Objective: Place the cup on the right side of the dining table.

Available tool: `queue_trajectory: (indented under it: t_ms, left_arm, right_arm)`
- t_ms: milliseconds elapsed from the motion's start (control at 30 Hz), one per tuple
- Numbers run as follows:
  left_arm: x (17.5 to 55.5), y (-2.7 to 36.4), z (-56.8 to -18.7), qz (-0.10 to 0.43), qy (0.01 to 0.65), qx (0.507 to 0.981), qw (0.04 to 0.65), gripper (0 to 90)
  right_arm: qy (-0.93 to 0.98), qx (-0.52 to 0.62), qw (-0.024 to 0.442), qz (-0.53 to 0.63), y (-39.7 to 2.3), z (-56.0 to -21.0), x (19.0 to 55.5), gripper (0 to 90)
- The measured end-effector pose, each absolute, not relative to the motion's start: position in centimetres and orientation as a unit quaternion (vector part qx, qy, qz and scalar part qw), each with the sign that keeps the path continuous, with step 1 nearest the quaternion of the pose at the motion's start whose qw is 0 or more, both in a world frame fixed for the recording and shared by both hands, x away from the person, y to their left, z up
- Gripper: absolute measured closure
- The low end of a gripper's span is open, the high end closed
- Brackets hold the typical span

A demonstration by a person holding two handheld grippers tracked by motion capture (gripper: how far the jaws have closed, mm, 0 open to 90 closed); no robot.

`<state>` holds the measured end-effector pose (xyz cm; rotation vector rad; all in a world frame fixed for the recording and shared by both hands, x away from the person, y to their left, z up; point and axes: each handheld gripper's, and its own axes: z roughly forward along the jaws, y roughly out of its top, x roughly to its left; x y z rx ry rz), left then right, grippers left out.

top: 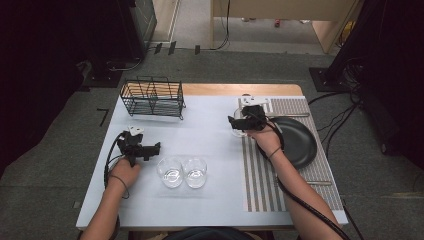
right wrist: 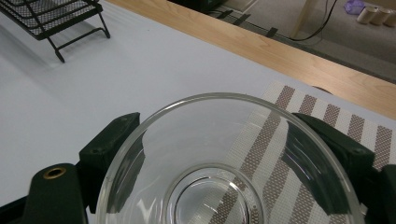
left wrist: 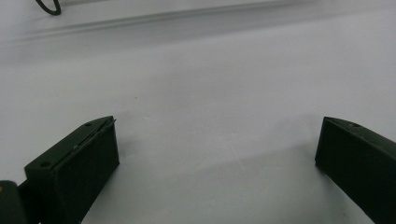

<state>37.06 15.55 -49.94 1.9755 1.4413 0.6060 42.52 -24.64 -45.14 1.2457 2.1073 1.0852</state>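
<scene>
My right gripper (top: 234, 124) (right wrist: 215, 122) is shut on a clear drinking glass (top: 239, 128) (right wrist: 210, 140) and holds it over the near-left corner of the striped placemat (top: 260, 185) (right wrist: 327, 112). In the right gripper view the black jaws stand on either side of the glass, and I look down into its round base. My left gripper (top: 154, 148) (left wrist: 219, 123) rests low over the white table top (top: 210, 140), jaws wide open with nothing between them. Two more clear glasses (top: 170, 171) (top: 195, 172) stand side by side just to its right.
A black wire rack (top: 152, 96) (right wrist: 51, 18) stands at the table's back left. A black plate (top: 295, 141) lies on the placemat, right of my right hand. A strip of bare wood (top: 240, 89) runs along the far edge of the table.
</scene>
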Motion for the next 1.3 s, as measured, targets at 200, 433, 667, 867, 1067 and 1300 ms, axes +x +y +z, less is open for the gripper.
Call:
queue_trajectory:
  t_ms: [200,433,667,867,1067,1300]
  left_arm:
    - [37.1,15.5,-49.9,0.229,0.545,0.747,0.306,0.0]
    - [37.1,15.5,-49.9,0.229,0.545,0.747,0.306,0.0]
    - [37.1,15.5,-49.9,0.229,0.545,0.747,0.306,0.0]
    - [37.1,15.5,-49.9,0.229,0.545,0.747,0.306,0.0]
    - [37.1,15.5,-49.9,0.229,0.545,0.747,0.306,0.0]
    - [37.1,15.5,-49.9,0.229,0.545,0.747,0.306,0.0]
  right_arm:
    - [0.761,0.462,0.229,0.392,-25.0,-45.2,42.7,19.3]
    - [0.758,0.470,0.231,0.389,-25.3,-45.4,42.9,19.3]
    - [0.755,0.478,0.231,0.385,-25.6,-45.6,43.1,19.3]
    - [0.751,0.486,0.229,0.384,-25.8,-45.7,43.2,19.3]
    - [0.750,0.490,0.229,0.380,-25.9,-45.9,43.3,19.2]
    - [0.743,0.503,0.230,0.377,-26.2,-45.8,43.4,19.3]
